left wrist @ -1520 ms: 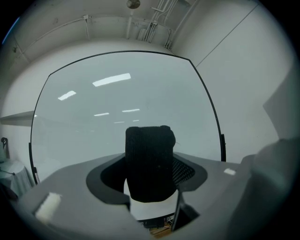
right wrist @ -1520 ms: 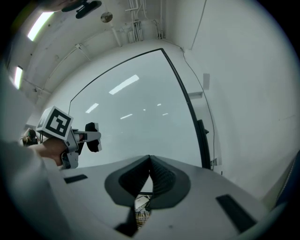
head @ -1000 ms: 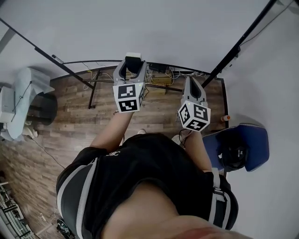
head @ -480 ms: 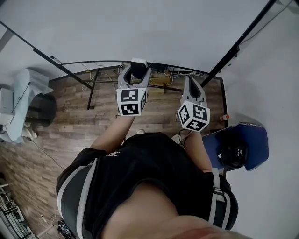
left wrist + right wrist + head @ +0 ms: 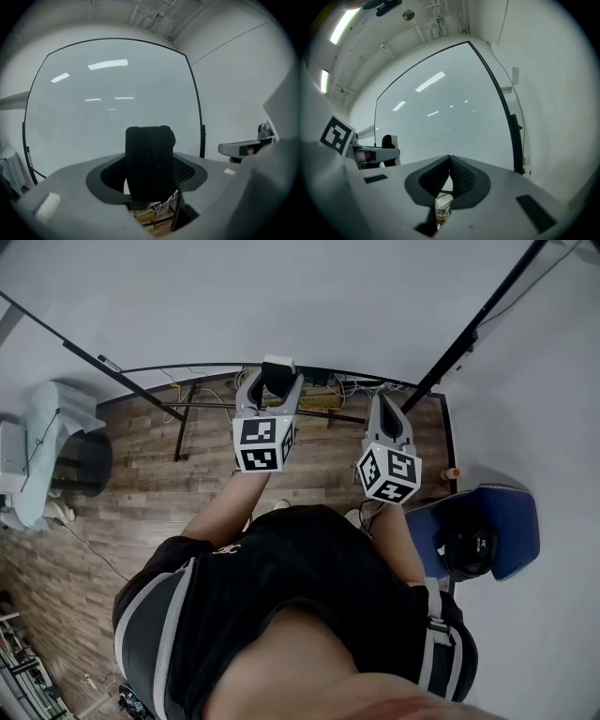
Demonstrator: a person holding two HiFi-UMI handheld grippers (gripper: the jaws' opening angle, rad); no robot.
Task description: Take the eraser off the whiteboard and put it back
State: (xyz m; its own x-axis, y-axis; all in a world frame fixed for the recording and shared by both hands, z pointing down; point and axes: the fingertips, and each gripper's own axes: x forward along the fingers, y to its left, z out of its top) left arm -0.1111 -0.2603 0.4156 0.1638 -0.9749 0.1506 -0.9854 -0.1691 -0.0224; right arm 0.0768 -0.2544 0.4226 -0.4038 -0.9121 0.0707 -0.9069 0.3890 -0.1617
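Note:
The eraser [image 5: 277, 370], with black felt and a white back, sits between the jaws of my left gripper [image 5: 274, 381], which is shut on it. In the left gripper view the eraser [image 5: 150, 161] stands upright, just in front of the whiteboard [image 5: 108, 103]. Whether it touches the board I cannot tell. The whiteboard [image 5: 281, 296] fills the top of the head view in its black frame. My right gripper [image 5: 385, 411] hangs beside the left one, a little lower in that view. Its jaws meet at the tip [image 5: 449, 161] with nothing between them, and it faces the board [image 5: 440, 117].
Below the board's black stand lie cables and a box [image 5: 323, 395] on the wooden floor. A blue chair [image 5: 492, 535] with a black object on its seat stands at the right. A pale grey machine [image 5: 52, 437] stands at the left.
My left gripper has tilted a little, and the eraser in it has shifted slightly right and down in the head view. The right gripper has kept still.

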